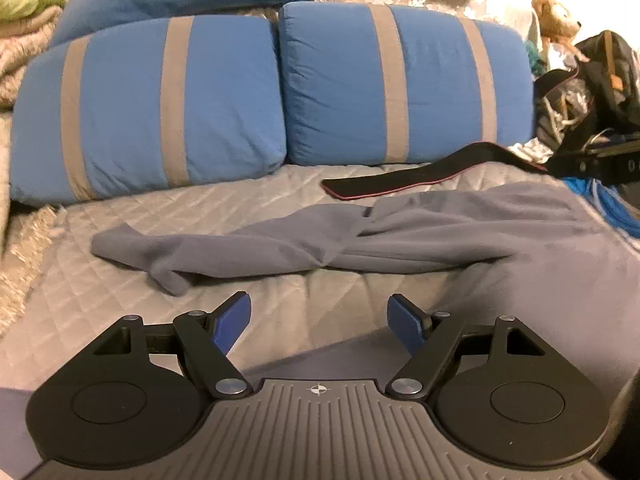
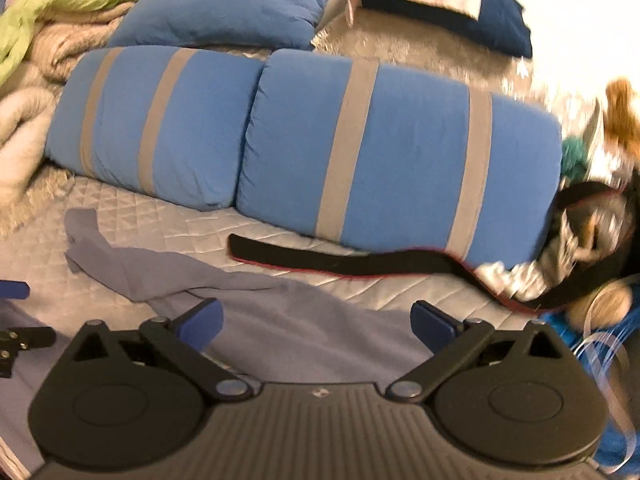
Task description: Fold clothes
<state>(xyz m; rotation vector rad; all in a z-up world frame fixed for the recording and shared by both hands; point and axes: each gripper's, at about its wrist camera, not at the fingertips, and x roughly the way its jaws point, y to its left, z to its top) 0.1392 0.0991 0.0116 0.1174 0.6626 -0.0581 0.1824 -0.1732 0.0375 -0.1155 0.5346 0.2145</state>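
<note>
A grey-blue garment [image 1: 360,236] lies crumpled across the quilted bed cover [image 1: 120,304], one long sleeve or leg stretching left to a folded end [image 1: 168,276]. My left gripper [image 1: 319,322] hovers open just in front of it, nothing between its blue pads [image 1: 232,328]. In the right wrist view the same garment [image 2: 280,320] spreads under and ahead of my right gripper [image 2: 316,322], which stands wide open and empty, blue pads [image 2: 434,326] apart. The left gripper's tip [image 2: 14,290] shows at that view's left edge.
Two blue pillows with grey stripes [image 1: 400,84] [image 1: 152,112] line the back of the bed. A black strap with red edging [image 1: 400,180] lies between pillows and garment. Dark bags and clutter [image 1: 592,92] sit at right, blankets [image 2: 48,32] at left, a plush toy [image 1: 556,16] behind.
</note>
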